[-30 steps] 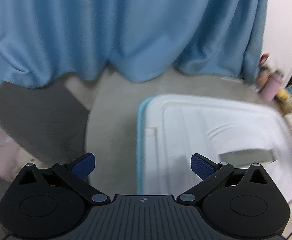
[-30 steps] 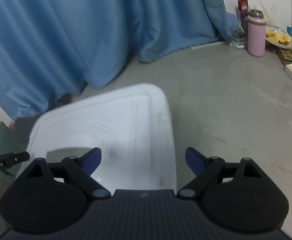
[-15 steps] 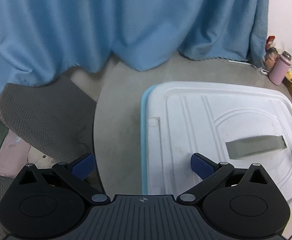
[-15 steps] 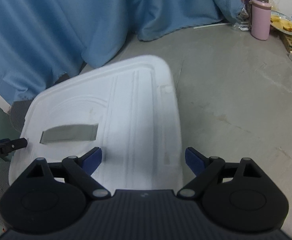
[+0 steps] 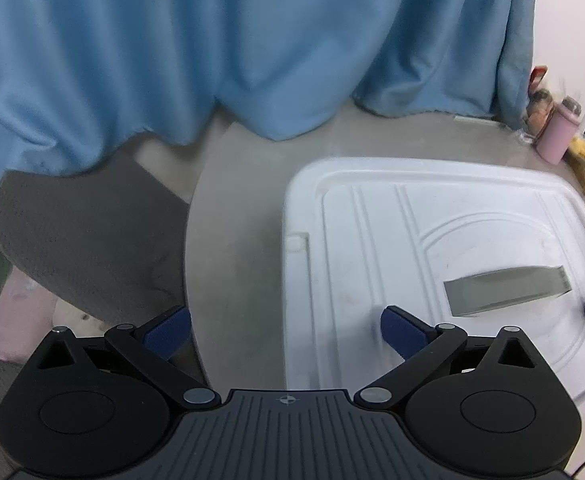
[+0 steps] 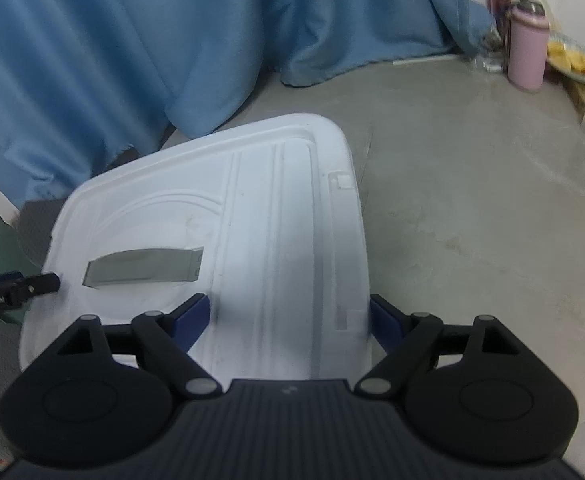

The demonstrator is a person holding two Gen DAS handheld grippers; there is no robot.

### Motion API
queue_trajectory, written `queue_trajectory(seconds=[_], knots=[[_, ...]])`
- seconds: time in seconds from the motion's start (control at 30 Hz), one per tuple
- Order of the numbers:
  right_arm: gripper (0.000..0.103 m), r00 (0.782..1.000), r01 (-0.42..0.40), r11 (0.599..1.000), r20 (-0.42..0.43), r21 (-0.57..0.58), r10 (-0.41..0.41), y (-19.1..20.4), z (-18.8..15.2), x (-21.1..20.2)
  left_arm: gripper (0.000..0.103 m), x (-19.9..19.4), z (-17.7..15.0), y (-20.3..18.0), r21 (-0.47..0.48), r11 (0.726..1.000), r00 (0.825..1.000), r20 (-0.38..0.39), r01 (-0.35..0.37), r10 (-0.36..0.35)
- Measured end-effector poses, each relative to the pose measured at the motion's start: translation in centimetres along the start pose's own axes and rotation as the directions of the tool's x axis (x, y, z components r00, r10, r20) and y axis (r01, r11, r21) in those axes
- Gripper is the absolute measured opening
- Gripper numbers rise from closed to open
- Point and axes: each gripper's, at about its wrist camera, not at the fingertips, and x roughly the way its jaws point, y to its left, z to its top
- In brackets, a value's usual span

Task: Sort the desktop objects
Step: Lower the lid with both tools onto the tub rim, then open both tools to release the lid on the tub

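We see just one candidate to sort: a flat grey strip (image 5: 506,290) lying on the white bin lid (image 6: 276,216), untouched. Our left gripper (image 5: 286,330) hangs over the lid's left edge, fingers spread wide, holding nothing. Our right gripper (image 6: 290,316) hovers above the lid's right side, equally agape and empty. By our reckoning, sorting hasn't started; everything remains.
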Motion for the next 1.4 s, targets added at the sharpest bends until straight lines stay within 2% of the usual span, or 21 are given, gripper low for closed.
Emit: queue_trajectory(seconds=[0.27, 0.4, 0.67, 0.77, 0.93, 1.23, 1.4], knots=[[0.085, 1.0, 0.015, 0.999, 0.001, 0.028, -0.015, -0.4, 1.0, 1.2, 0.102, 1.7, 1.4, -0.1, -0.002, 1.0, 1.0, 0.008, -0.004, 0.004], [0.085, 1.0, 0.017, 1.0, -0.003, 0.022, -0.017, -0.4, 1.1, 1.3, 0.102, 2.4, 2.0, 0.4, -0.025, 1.0, 1.0, 0.008, 0.017, -0.017], [0.087, 0.997, 0.076, 0.997, 0.005, 0.01, -0.076, 0.7, 1.1, 0.8, 0.102, 2.4, 2.0, 0.7, -0.035, 0.999, 0.999, 0.007, 0.035, -0.035], [0.087, 0.994, 0.111, 0.994, 0.019, -0.005, -0.111, 1.2, 0.8, 0.3, 0.103, 1.4, 1.8, 0.8, -0.035, 0.998, 0.998, 0.04, 0.048, -0.046], [0.091, 0.992, 0.122, 0.992, 0.03, -0.014, -0.122, 1.3, -0.1, 0.1, 0.103, 0.8, 0.6, -0.6, 0.035, 0.998, 0.998, 0.043, 0.051, -0.052], [0.095, 0.989, 0.14, 0.989, 0.043, -0.036, -0.139, 1.2, -0.1, 0.0, 0.103, 0.4, -0.9, -1.1, 0.038, 0.999, 0.998, 0.056, 0.003, -0.005], [0.095, 0.987, 0.115, 0.991, 0.121, -0.068, -0.107, 2.0, -0.5, -1.6, 0.103, -1.4, -2.1, -1.9, 0.027, 0.999, 0.993, 0.113, -0.039, 0.036]])
